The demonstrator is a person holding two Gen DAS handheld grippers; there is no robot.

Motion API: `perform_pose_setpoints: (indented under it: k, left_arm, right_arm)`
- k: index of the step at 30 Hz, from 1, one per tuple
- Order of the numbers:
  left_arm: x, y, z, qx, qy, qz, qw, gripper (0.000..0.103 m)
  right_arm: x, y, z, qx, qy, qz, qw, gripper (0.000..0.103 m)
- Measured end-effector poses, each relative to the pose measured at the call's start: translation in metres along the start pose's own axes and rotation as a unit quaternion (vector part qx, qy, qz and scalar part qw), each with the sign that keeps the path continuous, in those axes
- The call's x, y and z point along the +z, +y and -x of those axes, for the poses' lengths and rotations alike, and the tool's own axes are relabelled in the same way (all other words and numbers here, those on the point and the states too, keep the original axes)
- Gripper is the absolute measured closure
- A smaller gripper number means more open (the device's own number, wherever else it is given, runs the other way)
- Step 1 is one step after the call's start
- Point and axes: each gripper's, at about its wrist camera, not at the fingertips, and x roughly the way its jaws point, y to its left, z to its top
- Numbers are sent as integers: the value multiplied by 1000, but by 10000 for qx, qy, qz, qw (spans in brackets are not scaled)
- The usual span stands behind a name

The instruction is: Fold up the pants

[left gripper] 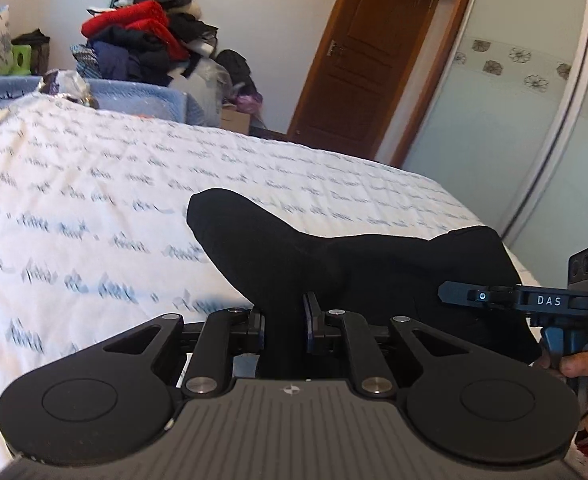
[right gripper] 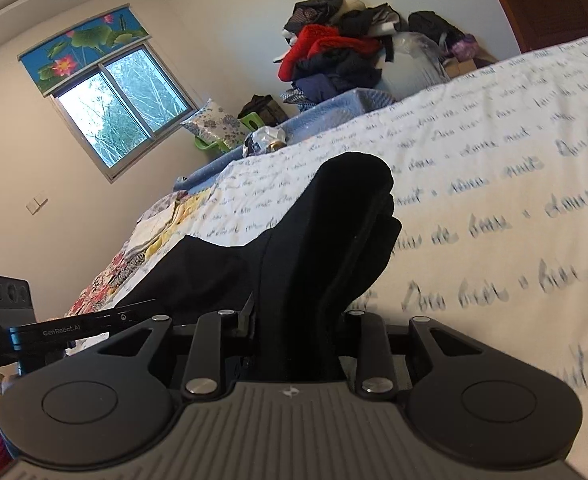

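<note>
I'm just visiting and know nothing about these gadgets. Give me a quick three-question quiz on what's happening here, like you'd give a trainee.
1. True or false: the left tool is shut on the black fabric pants.
2. What does the right tool hold? A) the red garment in the pile B) black fabric pants C) nothing
3. Fill in: the pants hang over a white quilted bedspread printed with ____ script.

Key: 1 true. 2 B. 3 blue-grey.
</note>
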Motion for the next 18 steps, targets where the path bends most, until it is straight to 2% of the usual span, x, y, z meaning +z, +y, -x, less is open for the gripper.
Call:
perform_pose_setpoints:
  k: [3, 5, 9, 12, 13, 16, 18]
  left_arm:
    - [12, 17, -21, 171, 27, 44, 9998, 82]
    - [12, 30, -40, 224, 206, 262, 9992, 82]
    - [-1, 55, -66, 366, 487, 662, 9959, 81]
    - [-8, 66, -68, 394, 523, 910, 9937, 68]
    - [-8, 67, -66, 423, 509, 956, 9932, 64]
    - [-8, 63, -53, 651, 453, 899, 9928, 51]
    - [-8, 56, -35, 754, 311, 802, 9934, 47]
  right_arm:
    - [13, -4, -30, -77, -32, -18, 10000, 74]
    - [16, -9, -49, -206, 43, -7, 9998, 74]
    - [12, -19, -80, -725, 399, -26, 9966, 70]
    - [7, -25, -86, -918, 539, -99, 9943, 58]
    - [6, -27, -85, -909, 544, -133, 9943, 57]
    - [5, -27, -73, -1020, 511, -133, 9934, 50]
    - [4, -24, -59, -1240, 399, -91, 9914, 47]
